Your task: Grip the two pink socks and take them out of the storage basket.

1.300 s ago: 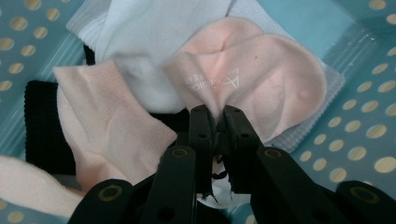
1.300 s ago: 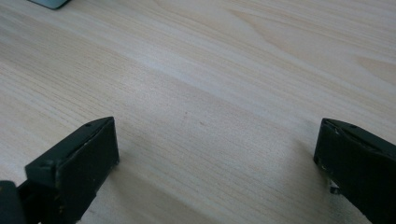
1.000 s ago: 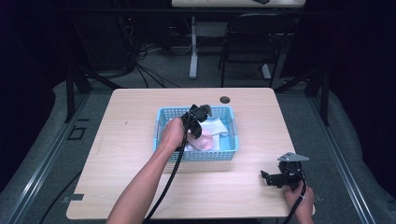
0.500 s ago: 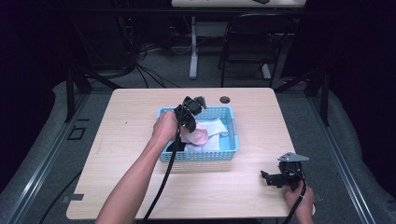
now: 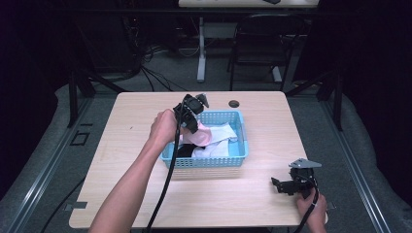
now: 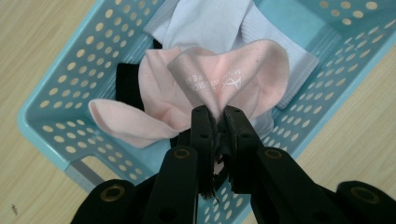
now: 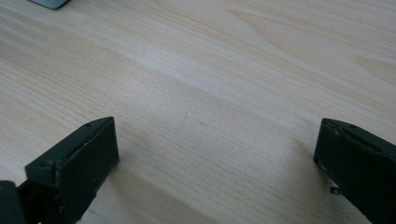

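The left gripper [image 5: 192,114] is pinching a pale pink cotton sock with white lettering [image 6: 219,88], its two black jaws pressed together on a gathered fold of the fabric. In the high view this gripper hangs over the nine o'clock end of the light blue perforated plastic basket [image 5: 233,160], with the sock [image 5: 203,136] trailing from it down toward the basket. Compared with a second ago, the left hand [image 5: 164,127] has risen and drawn toward ten o'clock: then it sat low inside the basket among the clothes, and now it stands above the rim with the sock lifted partly clear. In the left gripper view the sock droops in two lobes, one toward eight o'clock and one toward two o'clock, over a white ribbed sock [image 6: 205,23] and a black piece of cloth [image 6: 128,86] lying in the basket [image 6: 56,98].

The right gripper [image 5: 290,184] rests at the five o'clock corner of the light wooden table [image 5: 136,194], well apart from the basket, and has kept its place since the earlier frames. Its jaws are spread wide with bare tabletop [image 7: 224,93] between them and nothing held
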A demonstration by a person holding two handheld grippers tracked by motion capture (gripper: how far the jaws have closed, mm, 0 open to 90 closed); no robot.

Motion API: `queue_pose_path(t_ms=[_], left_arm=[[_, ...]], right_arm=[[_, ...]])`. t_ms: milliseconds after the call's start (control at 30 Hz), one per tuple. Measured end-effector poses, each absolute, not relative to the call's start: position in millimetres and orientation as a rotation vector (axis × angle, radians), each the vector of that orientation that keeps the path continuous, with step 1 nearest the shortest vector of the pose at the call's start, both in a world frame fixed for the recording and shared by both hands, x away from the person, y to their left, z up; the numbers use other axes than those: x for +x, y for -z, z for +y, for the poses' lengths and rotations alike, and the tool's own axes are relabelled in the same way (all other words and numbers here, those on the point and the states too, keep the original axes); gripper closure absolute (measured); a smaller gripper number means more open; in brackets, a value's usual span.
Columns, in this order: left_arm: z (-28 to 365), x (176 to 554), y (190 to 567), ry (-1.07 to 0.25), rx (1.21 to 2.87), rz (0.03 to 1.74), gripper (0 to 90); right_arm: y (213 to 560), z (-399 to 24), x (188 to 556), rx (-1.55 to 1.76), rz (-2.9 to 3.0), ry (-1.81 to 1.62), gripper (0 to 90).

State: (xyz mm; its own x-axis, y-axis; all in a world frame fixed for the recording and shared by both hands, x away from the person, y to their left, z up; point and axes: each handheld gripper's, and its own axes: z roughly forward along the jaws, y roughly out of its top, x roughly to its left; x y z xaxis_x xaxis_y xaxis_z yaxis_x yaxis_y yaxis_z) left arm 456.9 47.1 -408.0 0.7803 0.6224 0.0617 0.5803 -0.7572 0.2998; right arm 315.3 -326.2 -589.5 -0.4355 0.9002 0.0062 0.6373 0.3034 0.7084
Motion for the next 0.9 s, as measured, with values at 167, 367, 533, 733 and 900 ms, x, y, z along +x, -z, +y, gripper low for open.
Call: queue_pose_path(t_ms=[167,367,533,733,900], left_arm=[[60.6,452.8,397.9,-0.247,2.700,0.946,83.6],[72.8,448.0,388.4,-0.261,2.687,0.953,83.6],[83.3,443.8,379.4,-0.279,2.673,0.963,83.6],[93.9,438.7,372.7,-0.294,2.662,0.973,83.6],[110.5,433.3,365.0,-0.309,2.641,0.990,83.5]], right_arm=[[589.5,-326.2,315.4,1.373,2.184,-0.912,0.0],[589.5,-326.2,315.3,1.374,2.182,-0.911,0.0],[589.5,-326.2,315.4,1.373,2.184,-0.912,0.0],[589.5,-326.2,315.4,1.373,2.184,-0.912,0.0],[589.5,-326.2,315.4,1.373,2.184,-0.912,0.0]])
